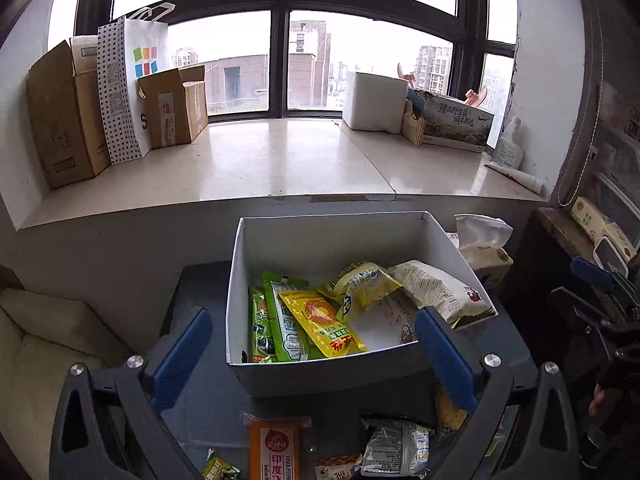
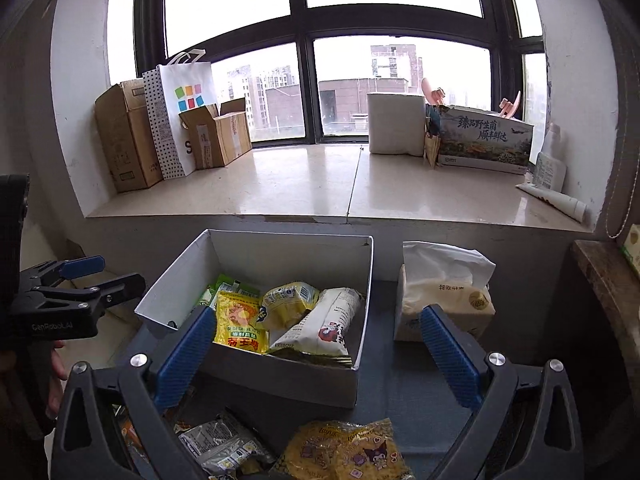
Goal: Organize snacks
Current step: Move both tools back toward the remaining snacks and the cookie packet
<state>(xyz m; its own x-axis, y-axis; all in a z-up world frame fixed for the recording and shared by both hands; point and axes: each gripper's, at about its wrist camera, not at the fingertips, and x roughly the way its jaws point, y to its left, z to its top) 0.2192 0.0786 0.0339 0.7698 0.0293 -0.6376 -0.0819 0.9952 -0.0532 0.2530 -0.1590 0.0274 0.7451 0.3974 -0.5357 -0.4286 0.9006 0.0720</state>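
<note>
A white open box (image 1: 320, 236) (image 2: 280, 252) stands on a dark table and holds several snack packets: green ones (image 1: 268, 320), a yellow one (image 1: 320, 320) (image 2: 238, 320), a pale yellow one (image 2: 288, 304) and a white one (image 1: 440, 288) (image 2: 324, 328). Loose snacks lie in front of the box: an orange packet (image 1: 274, 448), a silver packet (image 1: 396, 448) (image 2: 220, 448) and a yellow Lay's bag (image 2: 348, 452). My left gripper (image 1: 312, 352) is open and empty above them, also showing in the right wrist view (image 2: 100, 276). My right gripper (image 2: 316, 352) is open and empty.
A tissue pack (image 2: 440, 304) (image 1: 484, 252) stands right of the box. A stone window ledge (image 2: 320, 184) behind carries cardboard boxes (image 2: 124, 140), a paper bag (image 2: 184, 112), a white foam box (image 2: 396, 124) and a printed carton (image 2: 484, 140). A cream cushion (image 1: 40, 340) lies left.
</note>
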